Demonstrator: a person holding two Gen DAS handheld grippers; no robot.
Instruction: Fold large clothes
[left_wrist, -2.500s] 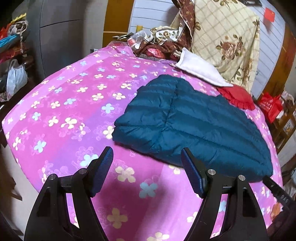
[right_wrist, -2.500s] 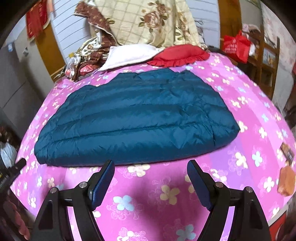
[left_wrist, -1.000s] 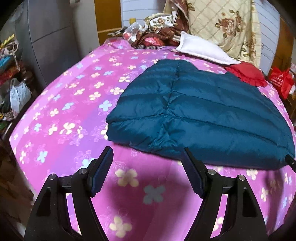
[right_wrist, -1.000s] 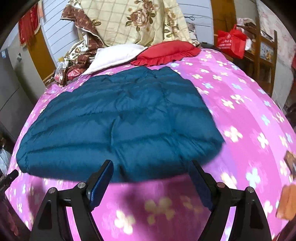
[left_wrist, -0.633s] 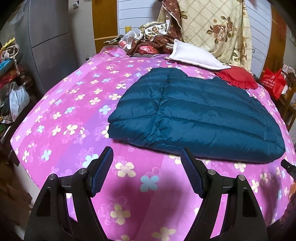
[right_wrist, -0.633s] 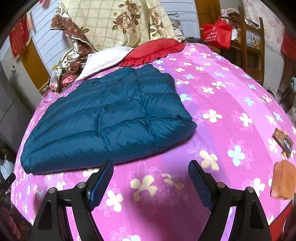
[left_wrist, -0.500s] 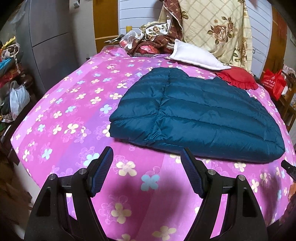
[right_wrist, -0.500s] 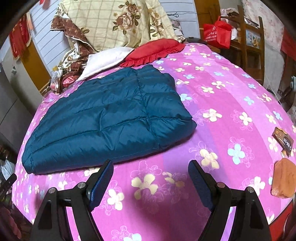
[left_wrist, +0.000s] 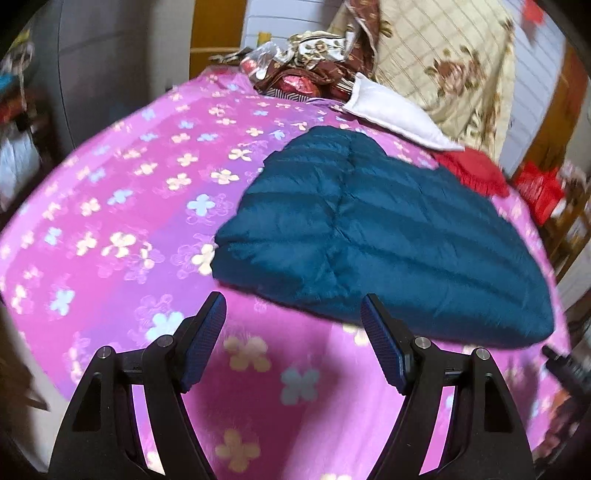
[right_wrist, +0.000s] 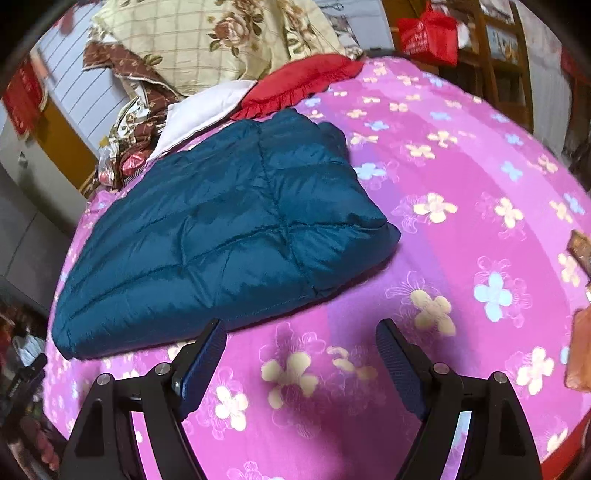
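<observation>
A dark teal quilted down jacket (left_wrist: 376, 240) lies flat and folded on a pink flowered bedspread (left_wrist: 122, 206). It also shows in the right wrist view (right_wrist: 229, 229). My left gripper (left_wrist: 293, 332) is open and empty, hovering just short of the jacket's near left corner. My right gripper (right_wrist: 301, 362) is open and empty above the bedspread (right_wrist: 461, 192), just in front of the jacket's near edge.
A white pillow (left_wrist: 395, 114), a red pillow (left_wrist: 472, 173) and a beige rose-print quilt (left_wrist: 443, 66) pile at the head of the bed. A grey cabinet (left_wrist: 103, 55) stands at left. A red bag (right_wrist: 428, 33) and wooden shelves stand at right.
Both grippers have shifted and tilted slightly; the jacket sits closer to the left gripper and further left in the right wrist view. The jacket itself has not moved. Both stay open.
</observation>
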